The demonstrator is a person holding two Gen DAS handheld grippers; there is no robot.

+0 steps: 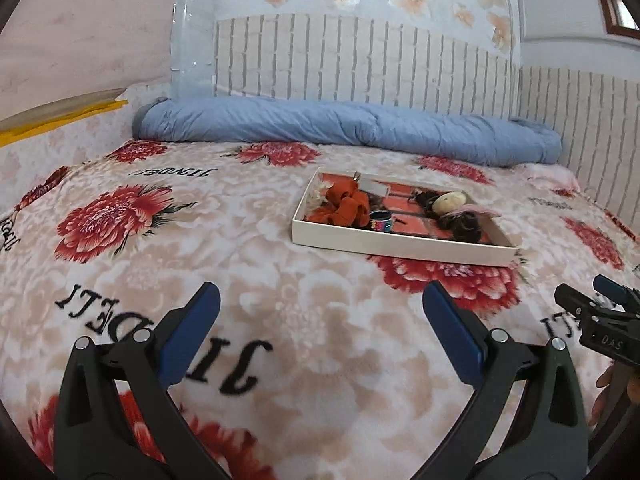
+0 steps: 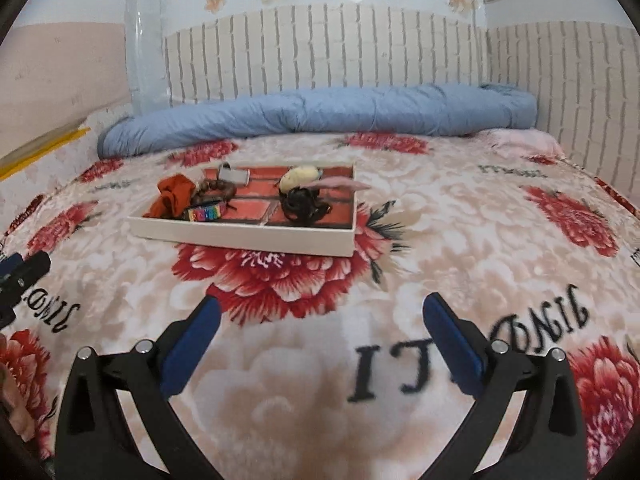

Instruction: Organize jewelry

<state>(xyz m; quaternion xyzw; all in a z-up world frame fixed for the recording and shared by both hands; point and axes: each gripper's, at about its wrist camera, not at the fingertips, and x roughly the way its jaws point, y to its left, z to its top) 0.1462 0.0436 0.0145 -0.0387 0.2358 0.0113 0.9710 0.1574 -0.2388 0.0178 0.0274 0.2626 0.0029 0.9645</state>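
Note:
A white tray [image 1: 400,246] with red compartments lies on the flowered bedspread [image 1: 280,300]. In it are an orange scrunchie [image 1: 344,206], a rainbow bangle [image 1: 382,224], a cream ornament [image 1: 448,202] and dark hair pieces [image 1: 460,224]. My left gripper [image 1: 320,304] is open and empty, well short of the tray. In the right wrist view the tray [image 2: 248,240] holds the scrunchie [image 2: 174,194], a brown bead bracelet [image 2: 218,190], the bangle [image 2: 206,212] and the ornament [image 2: 300,176]. My right gripper [image 2: 320,316] is open and empty, short of the tray.
A rolled blue quilt [image 1: 352,130] lies along the brick-pattern wall at the far edge of the bed. A yellow-edged board [image 1: 60,118] leans at the far left. The right gripper's tip [image 1: 600,308] shows at the left view's right edge.

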